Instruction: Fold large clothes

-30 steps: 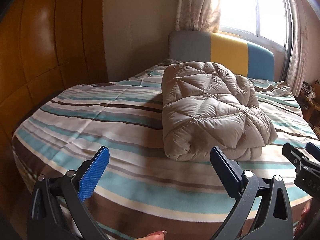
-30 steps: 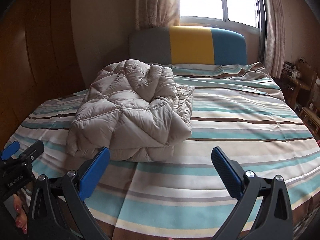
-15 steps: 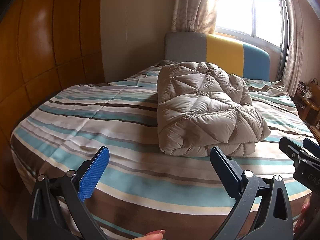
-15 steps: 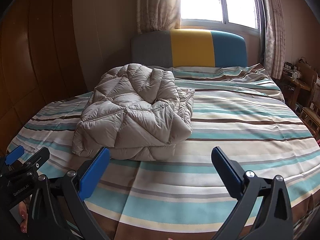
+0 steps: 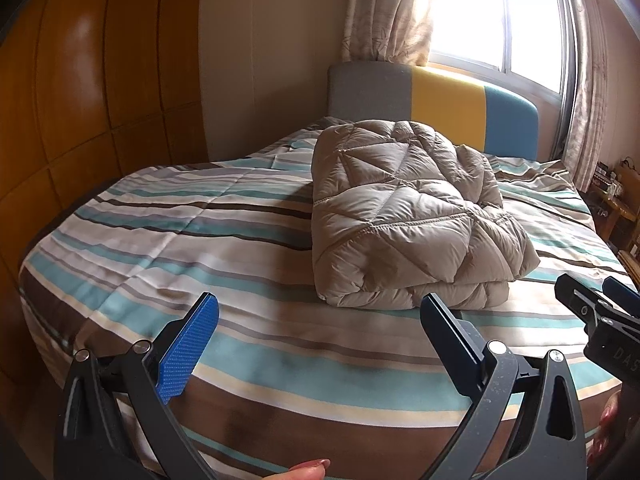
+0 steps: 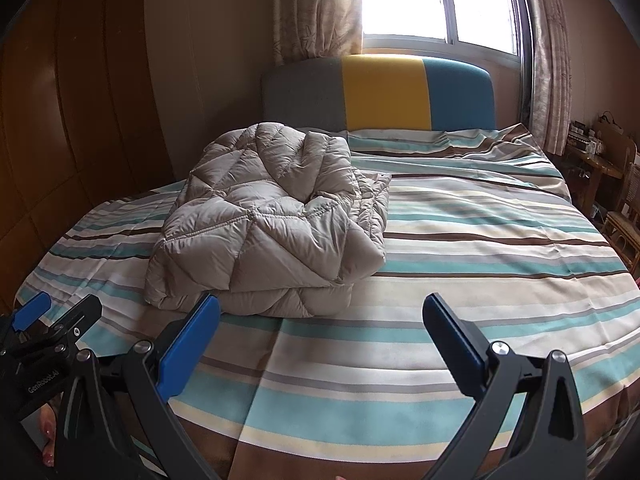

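The left gripper [image 5: 318, 332] hangs with its jaws spread wide and nothing between them, above the near edge of the striped bed [image 5: 168, 240]; the folded beige quilted jacket [image 5: 404, 220] lies at its one o'clock, apart from the fingers. The right gripper [image 6: 320, 332] is likewise wide apart and empty, with the jacket [image 6: 272, 220] at its eleven o'clock and the yellow-and-blue headboard [image 6: 384, 92] at twelve, under the window [image 6: 436, 0].
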`<move>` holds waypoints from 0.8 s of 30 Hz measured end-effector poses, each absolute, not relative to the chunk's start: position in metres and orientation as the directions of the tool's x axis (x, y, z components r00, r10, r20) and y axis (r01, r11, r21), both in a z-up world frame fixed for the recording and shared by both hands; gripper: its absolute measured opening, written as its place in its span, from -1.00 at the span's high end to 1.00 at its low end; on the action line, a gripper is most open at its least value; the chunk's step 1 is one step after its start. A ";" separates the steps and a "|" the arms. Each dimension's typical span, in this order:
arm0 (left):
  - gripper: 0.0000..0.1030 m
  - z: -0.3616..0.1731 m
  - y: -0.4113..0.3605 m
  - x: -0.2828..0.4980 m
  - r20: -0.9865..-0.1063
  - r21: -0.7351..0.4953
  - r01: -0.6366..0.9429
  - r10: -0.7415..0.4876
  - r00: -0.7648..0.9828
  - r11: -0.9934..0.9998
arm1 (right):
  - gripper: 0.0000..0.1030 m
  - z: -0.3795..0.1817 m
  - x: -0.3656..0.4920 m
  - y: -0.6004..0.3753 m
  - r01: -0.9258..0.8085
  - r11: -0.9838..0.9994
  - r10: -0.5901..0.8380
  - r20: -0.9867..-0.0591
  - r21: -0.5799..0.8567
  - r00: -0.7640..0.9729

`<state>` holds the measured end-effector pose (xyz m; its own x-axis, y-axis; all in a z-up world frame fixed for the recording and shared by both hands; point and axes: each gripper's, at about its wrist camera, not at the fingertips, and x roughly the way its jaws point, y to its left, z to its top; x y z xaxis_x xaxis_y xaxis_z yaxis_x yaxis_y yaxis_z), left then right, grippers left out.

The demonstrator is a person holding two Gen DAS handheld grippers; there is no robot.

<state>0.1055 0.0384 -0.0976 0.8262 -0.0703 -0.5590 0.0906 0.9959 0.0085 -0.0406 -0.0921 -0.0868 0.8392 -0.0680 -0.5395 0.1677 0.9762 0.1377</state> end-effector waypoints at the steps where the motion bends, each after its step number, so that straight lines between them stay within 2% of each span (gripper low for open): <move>1: -0.94 -0.098 0.039 0.106 -0.560 0.005 0.095 -0.076 0.825 0.995 | -0.96 -0.087 -0.040 -0.092 0.169 0.976 -0.070 -0.541 0.136 0.838; 24: -0.94 -0.101 0.041 0.107 -0.575 -0.009 0.088 -0.077 0.814 0.996 | -0.96 -0.088 -0.040 -0.091 0.162 0.977 -0.060 -0.546 0.141 0.835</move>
<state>0.1070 0.0407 -0.1010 0.8142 -0.0773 -0.5755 0.0884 0.9960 -0.0087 -0.0400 -0.0913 -0.0885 0.8354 -0.0595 -0.5464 0.1619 0.9767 0.1412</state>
